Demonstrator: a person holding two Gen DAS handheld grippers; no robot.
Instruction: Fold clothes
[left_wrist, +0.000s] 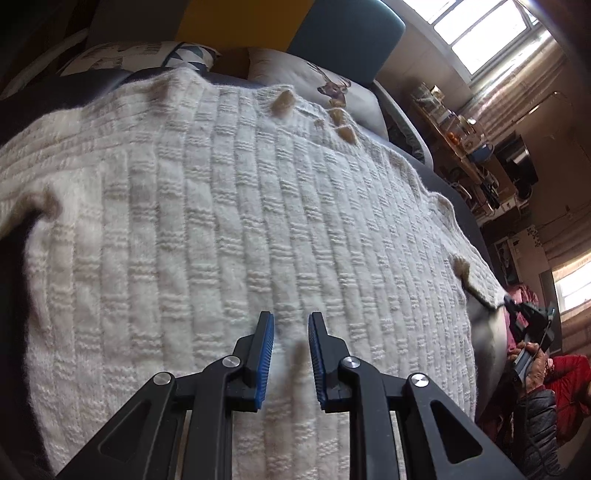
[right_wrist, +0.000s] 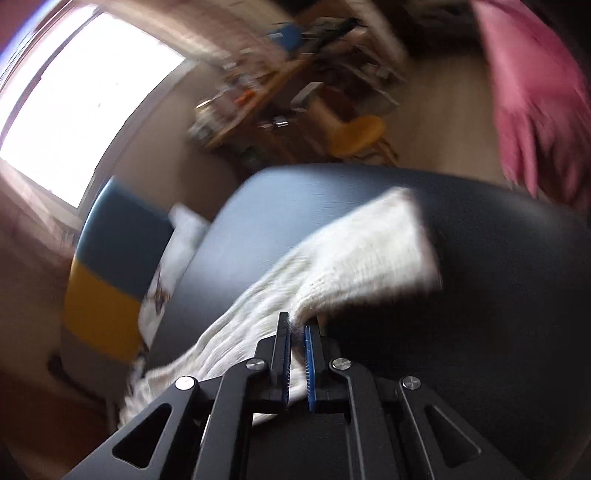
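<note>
L gripper (left_wrist: 291, 325) has its blue-padded fingers (left_wrist: 266, 360) a moderate gap apart w/ nothing between them, hovering over or maybe resting on the white knit sweater (left_wrist: 236, 221), which lies spread flat on the dark bed (left_wrist: 461, 206) from 9 to 3 o'clock; deer-print pillow (left_wrist: 332, 88) at 12-1 o'clock, cluttered shelf (left_wrist: 465, 147) at 2. R gripper (right_wrist: 296, 328) is nearly closed, pinching a fold of the sweater's sleeve (right_wrist: 373, 243), which trails off toward 1 o'clock over the bed; view is motion-blurred, so grip depth is unclear. Teal-and-yellow headboard (right_wrist: 110, 266) at 9 o'clock, pink cloth (right_wrist: 535, 103) at 2.
</note>
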